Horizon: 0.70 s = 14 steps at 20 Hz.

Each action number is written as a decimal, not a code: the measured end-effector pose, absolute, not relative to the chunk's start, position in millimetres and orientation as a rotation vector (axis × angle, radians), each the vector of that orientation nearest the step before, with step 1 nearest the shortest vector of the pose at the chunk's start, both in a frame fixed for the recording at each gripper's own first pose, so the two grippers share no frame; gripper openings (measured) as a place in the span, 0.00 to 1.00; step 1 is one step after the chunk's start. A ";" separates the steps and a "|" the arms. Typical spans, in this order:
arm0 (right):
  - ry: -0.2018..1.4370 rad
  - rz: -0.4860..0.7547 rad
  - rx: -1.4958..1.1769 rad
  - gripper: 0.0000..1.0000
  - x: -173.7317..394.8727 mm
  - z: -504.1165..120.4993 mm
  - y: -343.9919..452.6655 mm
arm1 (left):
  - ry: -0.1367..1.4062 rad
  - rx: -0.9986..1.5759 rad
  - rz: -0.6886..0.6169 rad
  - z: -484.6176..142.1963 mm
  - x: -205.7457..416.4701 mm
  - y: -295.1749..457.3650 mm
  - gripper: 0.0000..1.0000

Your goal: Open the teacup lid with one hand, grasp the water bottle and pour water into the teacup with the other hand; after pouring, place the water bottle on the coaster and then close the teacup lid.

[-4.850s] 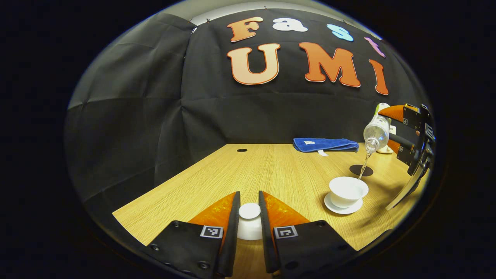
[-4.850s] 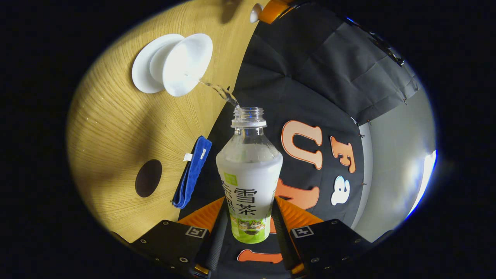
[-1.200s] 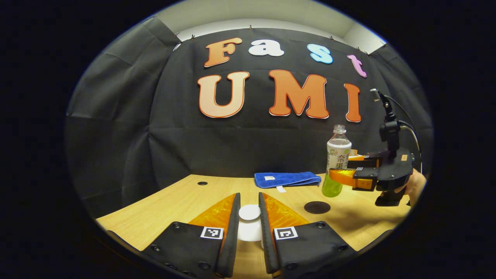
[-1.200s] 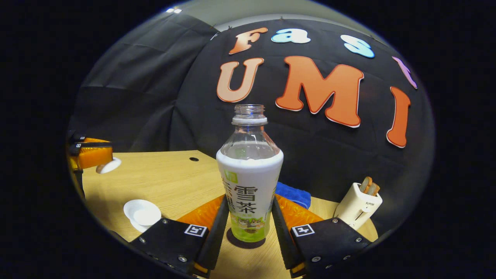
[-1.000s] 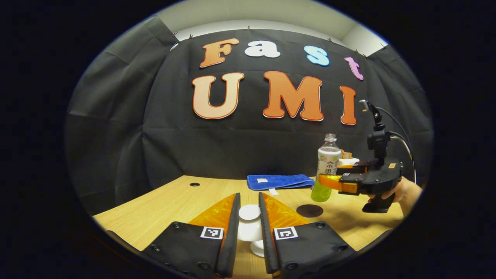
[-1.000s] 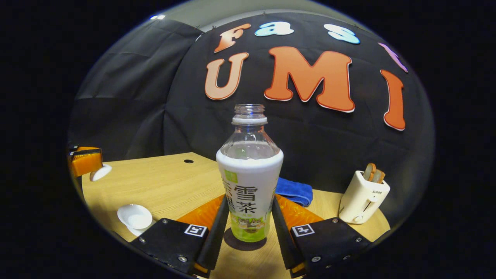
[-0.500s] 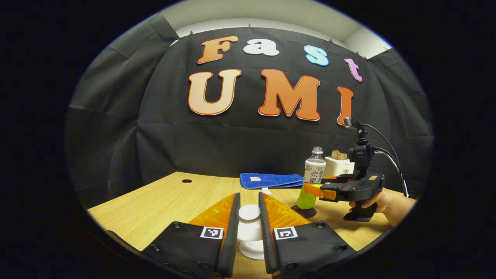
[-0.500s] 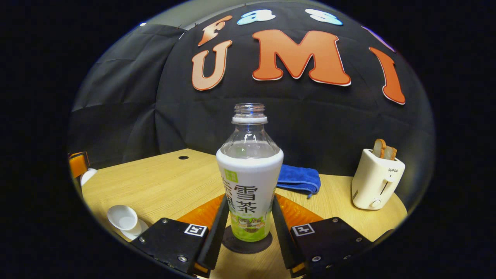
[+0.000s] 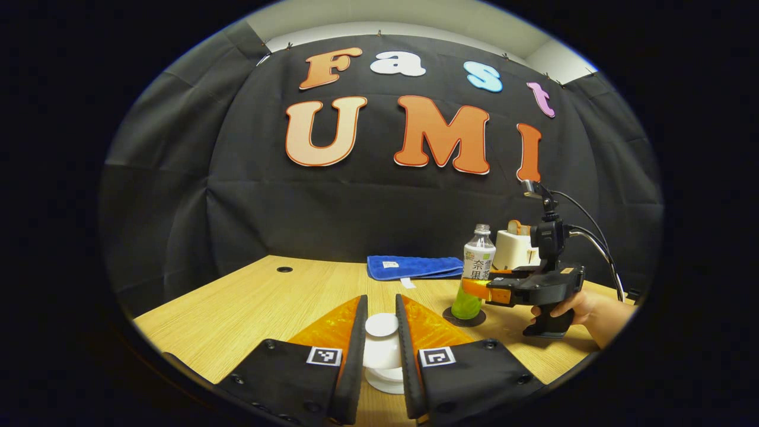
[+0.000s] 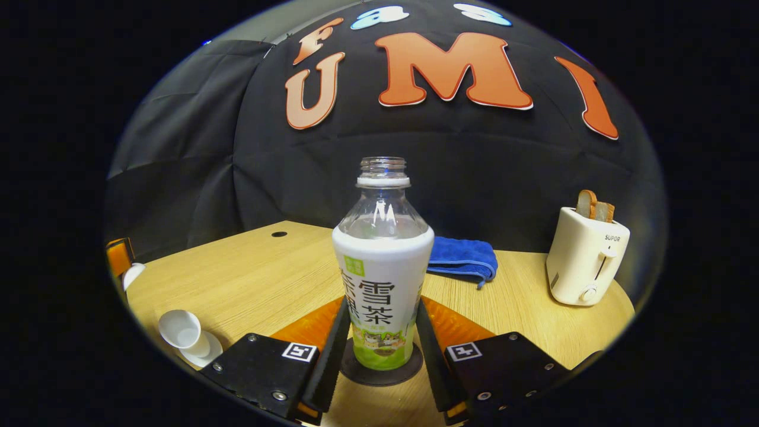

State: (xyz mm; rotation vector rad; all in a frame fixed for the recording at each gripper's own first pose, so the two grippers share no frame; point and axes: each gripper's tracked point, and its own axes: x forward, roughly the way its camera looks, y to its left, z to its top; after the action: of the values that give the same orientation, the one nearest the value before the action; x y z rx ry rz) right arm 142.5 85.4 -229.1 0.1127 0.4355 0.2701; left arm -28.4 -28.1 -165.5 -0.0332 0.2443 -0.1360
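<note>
A: Desk [image 10: 249,279] spans the lower half of the right gripper view. Water bottle [image 10: 382,279] stands upright at centre, its base on the coaster [image 10: 409,370]. Our right gripper [image 10: 379,350] has its jaws pressed on both sides of it.

B: If we pull back before opening, the bottle tips. It's uncapped, so it spills.

A: The teacup [image 10: 181,332] sits uncovered on its saucer, lower left. In the left gripper view, our left gripper [image 9: 381,350] jaws clamp the lid [image 9: 381,326], bottom centre.

B: The cup is nearly hidden beneath those jaws, I think. A blind descent could land the lid off-centre and knock the cup.
</note>
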 end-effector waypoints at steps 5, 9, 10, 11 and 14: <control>0.422 0.272 0.112 0.77 141.0 -223.9 84.0 | 0.292 -0.021 -0.169 -186.9 -25.8 -44.5 0.34; 0.402 0.280 0.106 0.89 133.4 -216.4 80.9 | 0.344 0.000 -0.167 -209.1 -23.1 -48.3 0.34; 0.400 0.275 0.099 0.90 131.1 -215.3 77.2 | 0.358 0.009 -0.160 -215.3 -22.2 -47.1 0.34; 0.396 0.274 0.097 0.91 128.0 -212.1 75.6 | 0.371 0.016 -0.156 -220.0 -22.0 -48.0 0.34; 0.386 0.282 0.100 0.92 117.5 -204.6 72.7 | 0.381 0.050 -0.155 -226.4 -20.6 -49.7 0.34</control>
State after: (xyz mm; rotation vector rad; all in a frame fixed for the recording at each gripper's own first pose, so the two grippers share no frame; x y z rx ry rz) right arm 117.5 72.7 -204.6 0.0997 0.3857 0.2820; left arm -20.6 -49.7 -226.4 0.0501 0.3814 -0.1548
